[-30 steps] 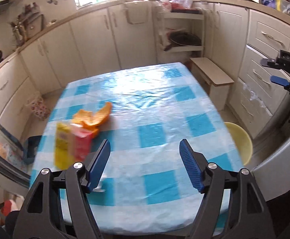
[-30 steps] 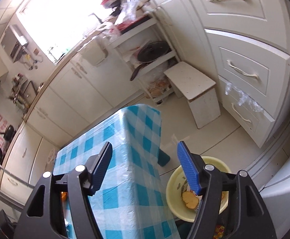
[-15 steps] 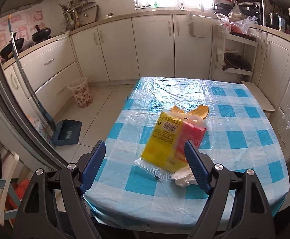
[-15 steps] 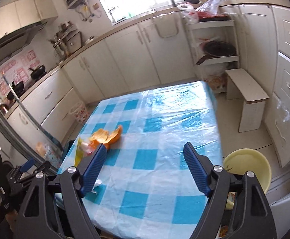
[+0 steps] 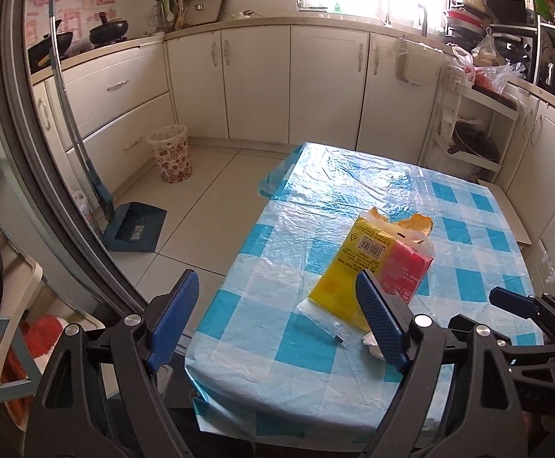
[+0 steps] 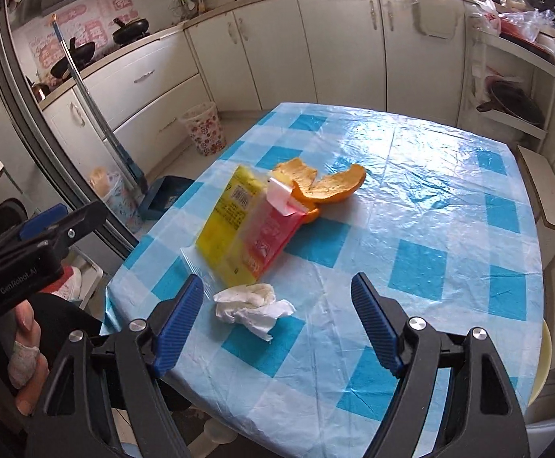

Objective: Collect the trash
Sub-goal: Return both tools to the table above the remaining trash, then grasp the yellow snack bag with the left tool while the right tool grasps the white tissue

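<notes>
A yellow and red snack wrapper (image 6: 248,227) lies on the blue-checked table (image 6: 422,229), with orange peel (image 6: 323,187) just behind it and a crumpled white tissue (image 6: 252,303) in front. My right gripper (image 6: 277,315) is open and empty, low over the table's near edge, the tissue between its fingers. My left gripper (image 5: 277,315) is open and empty over the table's near left corner; the wrapper (image 5: 372,267) lies past its right finger and the peel (image 5: 414,223) shows behind. The tissue (image 5: 372,343) is mostly hidden there.
A yellow bin (image 6: 542,366) sits on the floor by the table's right side. A patterned wastebasket (image 5: 170,152), a blue dustpan (image 5: 134,227) and a broom (image 5: 75,114) stand at the left by the white cabinets. A small wooden stool (image 6: 548,191) is at the far right.
Both grippers swung left and came down toward the table's near end. The right view turned from the yellow bin to the trash pile. Both stayed open.
</notes>
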{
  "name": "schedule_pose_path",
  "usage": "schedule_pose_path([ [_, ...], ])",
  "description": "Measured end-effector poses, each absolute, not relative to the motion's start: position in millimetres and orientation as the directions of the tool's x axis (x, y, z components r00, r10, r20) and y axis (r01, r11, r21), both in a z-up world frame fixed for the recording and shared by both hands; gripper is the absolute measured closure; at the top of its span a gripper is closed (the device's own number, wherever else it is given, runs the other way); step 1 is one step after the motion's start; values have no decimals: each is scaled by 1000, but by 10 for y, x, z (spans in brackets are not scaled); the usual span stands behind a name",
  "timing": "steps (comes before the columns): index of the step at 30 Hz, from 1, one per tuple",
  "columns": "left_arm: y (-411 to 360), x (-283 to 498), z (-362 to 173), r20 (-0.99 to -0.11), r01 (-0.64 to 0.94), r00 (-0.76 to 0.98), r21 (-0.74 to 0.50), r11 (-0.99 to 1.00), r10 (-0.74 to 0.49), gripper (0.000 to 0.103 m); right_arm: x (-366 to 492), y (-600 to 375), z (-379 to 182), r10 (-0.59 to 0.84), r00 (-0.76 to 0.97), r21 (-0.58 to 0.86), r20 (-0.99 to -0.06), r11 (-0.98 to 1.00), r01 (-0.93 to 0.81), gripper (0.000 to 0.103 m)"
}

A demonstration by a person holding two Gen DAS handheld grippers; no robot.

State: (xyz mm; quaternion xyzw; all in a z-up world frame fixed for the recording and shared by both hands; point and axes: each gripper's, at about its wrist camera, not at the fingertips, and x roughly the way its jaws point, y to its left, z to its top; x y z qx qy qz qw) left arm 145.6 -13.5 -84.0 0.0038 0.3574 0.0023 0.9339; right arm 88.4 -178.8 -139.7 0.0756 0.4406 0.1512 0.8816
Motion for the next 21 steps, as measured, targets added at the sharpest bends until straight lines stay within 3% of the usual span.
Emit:
schedule_pose_path([
  [21, -96, 1466, -864, -675, -18, 737, 43, 999, 42, 22, 979, -1564, -1686, 305, 478, 214, -824, 948, -236, 25],
])
